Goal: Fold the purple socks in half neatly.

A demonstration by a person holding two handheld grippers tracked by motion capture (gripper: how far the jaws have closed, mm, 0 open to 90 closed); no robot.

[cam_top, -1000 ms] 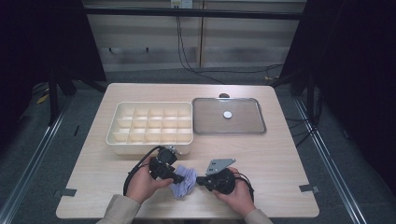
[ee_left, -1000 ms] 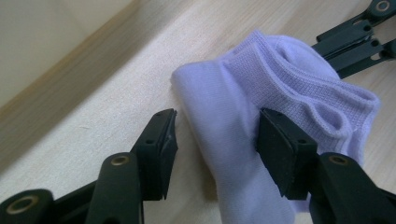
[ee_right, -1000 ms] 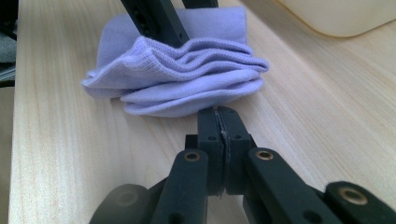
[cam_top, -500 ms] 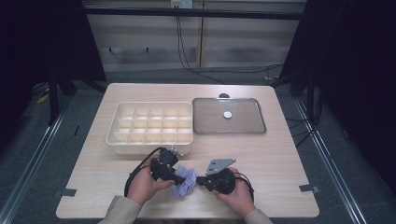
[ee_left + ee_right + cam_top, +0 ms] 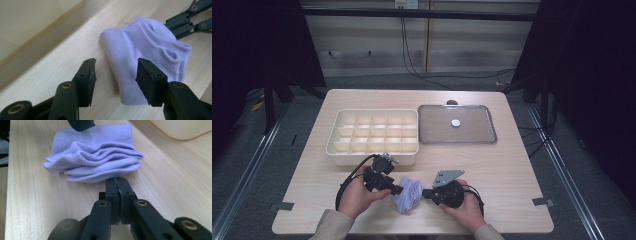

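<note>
Your left gripper (image 5: 116, 75), jaws just closing but apart, straddles the folded sock's (image 5: 147, 57) edge; your right gripper (image 5: 116, 181), clenched empty, meets its hem. Bare table (image 5: 507, 170) rightward.

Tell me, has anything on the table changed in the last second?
Hardly. The left gripper has just closed its jaws a little around the folded lilac sock, not yet pressing it. The right gripper stays shut at the sock's edge. The divided box and tray kept their places.
</note>
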